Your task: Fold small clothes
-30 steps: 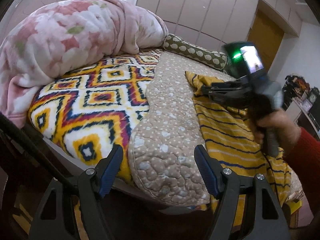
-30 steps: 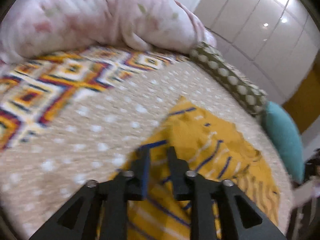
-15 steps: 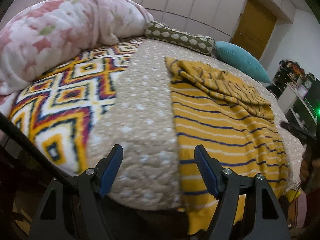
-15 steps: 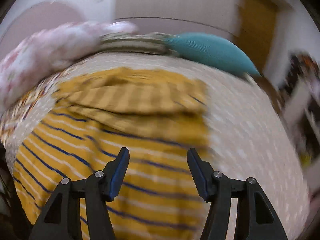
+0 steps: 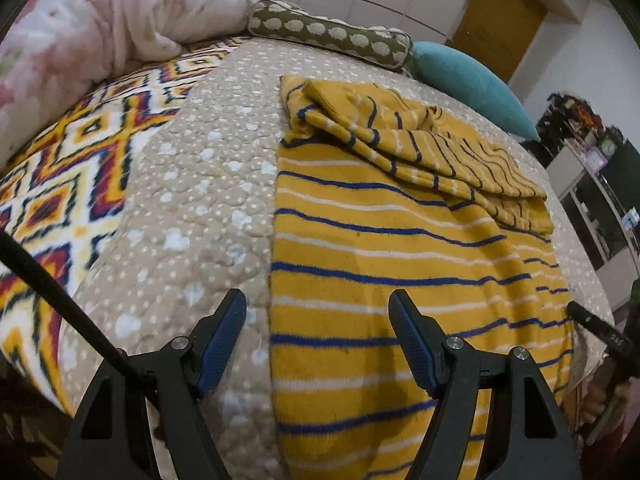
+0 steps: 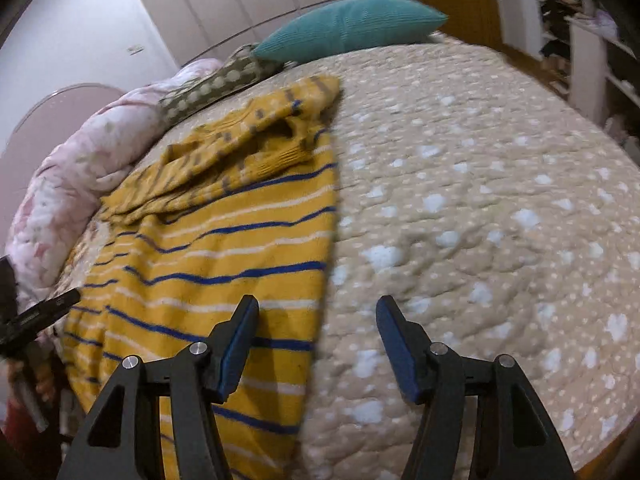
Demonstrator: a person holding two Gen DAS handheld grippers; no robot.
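A yellow sweater with blue and white stripes (image 5: 384,248) lies flat on the beige dotted quilt (image 5: 200,184), its sleeves folded across the upper part. It also shows in the right wrist view (image 6: 224,248). My left gripper (image 5: 318,340) is open and empty above the sweater's near left hem edge. My right gripper (image 6: 316,342) is open and empty above the sweater's near right hem edge. Each gripper's tip shows at the edge of the other's view.
A pink floral duvet (image 5: 100,20) and a patterned blanket (image 5: 60,184) lie at the left. An olive dotted bolster (image 5: 328,36) and a teal pillow (image 5: 468,80) sit at the head. Shelves (image 6: 592,60) stand to the right of the bed.
My right gripper let go of the sweater's upper part, opened and drew back to the near right hem. My left gripper moved right, over the near left hem.
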